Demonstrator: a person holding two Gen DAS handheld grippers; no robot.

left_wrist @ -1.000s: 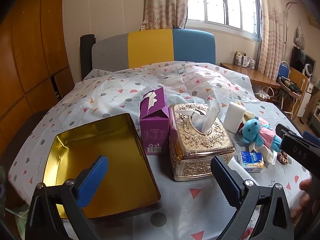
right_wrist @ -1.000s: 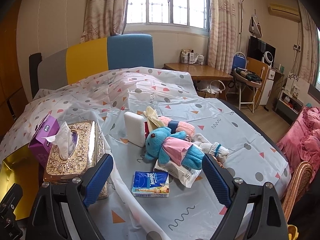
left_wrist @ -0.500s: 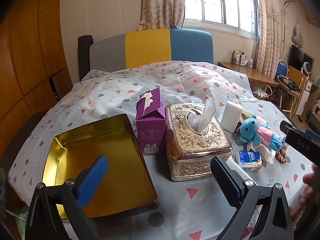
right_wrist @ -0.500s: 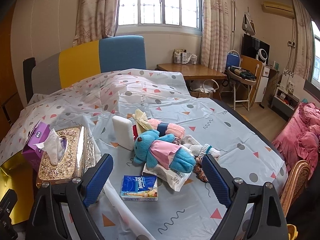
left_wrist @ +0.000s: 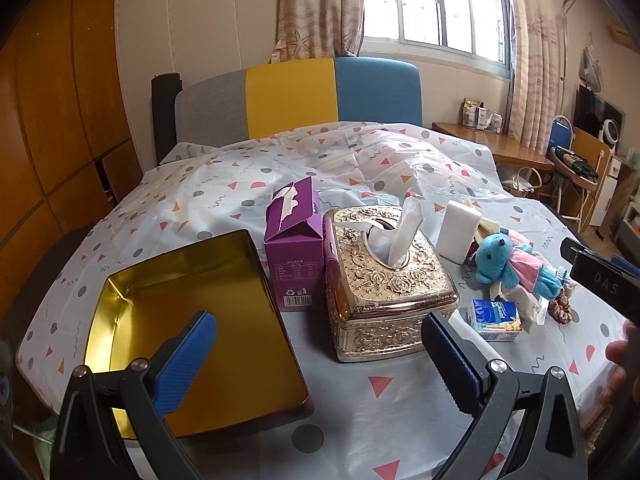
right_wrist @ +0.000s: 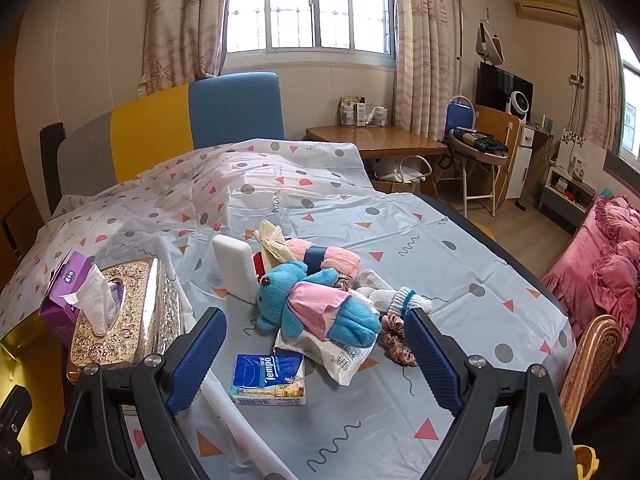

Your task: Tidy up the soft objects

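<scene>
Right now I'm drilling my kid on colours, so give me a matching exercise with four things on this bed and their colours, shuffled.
Things:
1. stuffed toy
2. tall carton
3. tissue box
4. sponge block

Colours:
a. white
b. ornate gold
c. blue with a pink dress
d. purple

Pairs: 1-c, 2-d, 3-b, 4-a

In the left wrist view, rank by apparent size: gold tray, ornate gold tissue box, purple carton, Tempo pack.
1. gold tray
2. ornate gold tissue box
3. purple carton, though it sits farther back
4. Tempo pack
</scene>
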